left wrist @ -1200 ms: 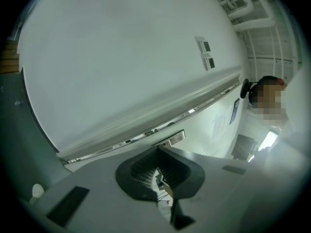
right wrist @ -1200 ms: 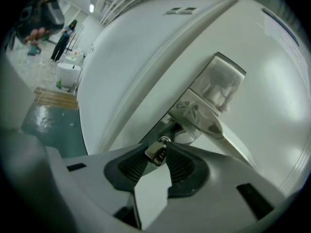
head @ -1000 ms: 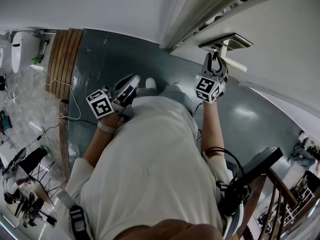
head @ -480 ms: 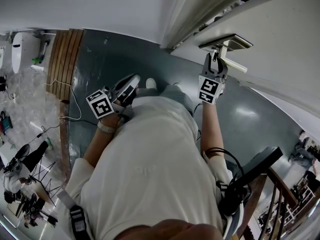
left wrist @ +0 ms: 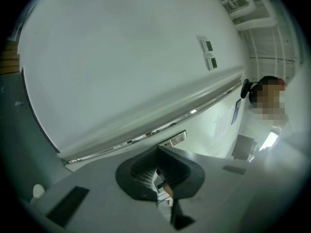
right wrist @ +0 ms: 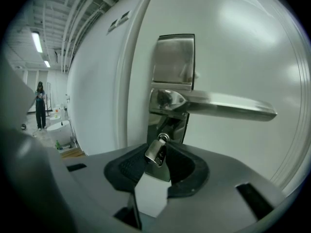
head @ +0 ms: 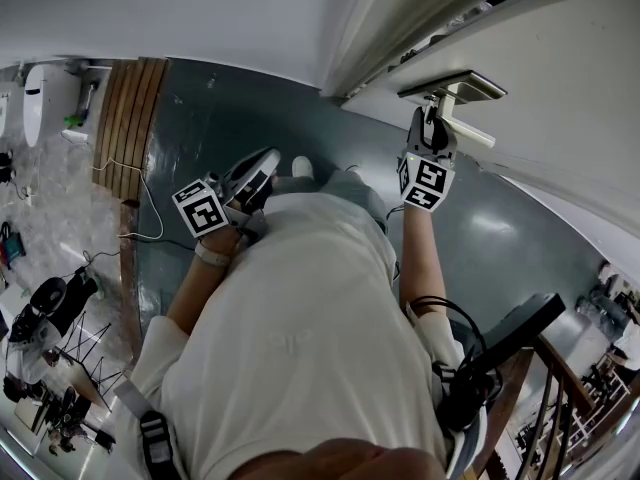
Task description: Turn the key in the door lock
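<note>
Door (right wrist: 233, 57): white. Handle (right wrist: 218, 106) and key (right wrist: 156, 152): silver. Your left gripper (head: 268, 160) and right gripper (head: 428, 126) carry cubes with black-on-white square markers. Floor (head: 250, 108): dark grey-blue. Your shirt (head: 300, 348): white.

Key (right wrist: 156, 152) below door handle (right wrist: 214, 105)

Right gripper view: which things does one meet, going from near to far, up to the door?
fingers → key, between them → metal lock plate → white door. The lever handle is left out: its depth against the key is unclear.
</note>
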Tool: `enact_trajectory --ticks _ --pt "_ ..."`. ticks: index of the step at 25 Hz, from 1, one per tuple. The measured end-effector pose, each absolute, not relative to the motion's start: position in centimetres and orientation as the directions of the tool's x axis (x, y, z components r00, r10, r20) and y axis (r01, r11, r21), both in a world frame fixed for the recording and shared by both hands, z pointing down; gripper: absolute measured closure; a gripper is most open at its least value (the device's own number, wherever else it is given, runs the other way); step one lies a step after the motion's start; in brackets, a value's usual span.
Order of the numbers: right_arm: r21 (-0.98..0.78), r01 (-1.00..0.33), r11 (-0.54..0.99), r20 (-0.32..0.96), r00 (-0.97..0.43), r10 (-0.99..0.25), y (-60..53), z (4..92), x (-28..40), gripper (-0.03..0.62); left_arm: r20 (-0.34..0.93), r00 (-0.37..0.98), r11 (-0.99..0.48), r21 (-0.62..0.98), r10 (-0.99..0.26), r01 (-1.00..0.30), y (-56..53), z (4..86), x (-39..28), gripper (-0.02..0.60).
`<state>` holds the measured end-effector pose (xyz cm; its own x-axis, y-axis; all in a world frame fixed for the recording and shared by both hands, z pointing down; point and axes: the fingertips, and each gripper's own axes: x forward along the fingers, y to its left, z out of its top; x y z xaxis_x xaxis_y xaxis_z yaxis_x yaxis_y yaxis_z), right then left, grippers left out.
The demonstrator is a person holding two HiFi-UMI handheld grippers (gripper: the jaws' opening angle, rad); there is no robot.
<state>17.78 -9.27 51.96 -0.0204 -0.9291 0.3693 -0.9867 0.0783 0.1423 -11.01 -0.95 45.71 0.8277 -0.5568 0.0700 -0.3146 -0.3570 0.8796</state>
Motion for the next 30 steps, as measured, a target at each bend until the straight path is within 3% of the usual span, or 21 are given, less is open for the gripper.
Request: enact_trajectory --ticks 6,10,22,30 --pt "-0.013 -0.998 0.055 0.349 -0.056 -0.935 -9.25 51.92 17.86 0.476 0.071 0.827 -0.354 0.881 -0.558 -0.314 -1.03 45.78 -11.11 0.574" --pt "-0.238 -0.971 0.01 0.316 -0.087 -0.945 -9.18 51.82 18.12 0.528 0.071 0.826 -0.354 0.881 -0.559 -0.315 -1.02 45.8 -11.11 0.574" --pt "-0.449 -0.893 -0.02 0.281 -0.12 -0.952 -9.11 51.62 18.21 0.526 0.075 0.823 -0.349 0.881 -0.564 -0.32 -1.2 45.73 -11.17 0.574" --pt "-0.648 -0.759 -0.059 0.264 -0.151 -0.953 -9.03 51.46 18.07 0.526 0.076 0.822 -0.347 0.882 -0.565 -0.32 -1.31 45.59 -11.13 0.574"
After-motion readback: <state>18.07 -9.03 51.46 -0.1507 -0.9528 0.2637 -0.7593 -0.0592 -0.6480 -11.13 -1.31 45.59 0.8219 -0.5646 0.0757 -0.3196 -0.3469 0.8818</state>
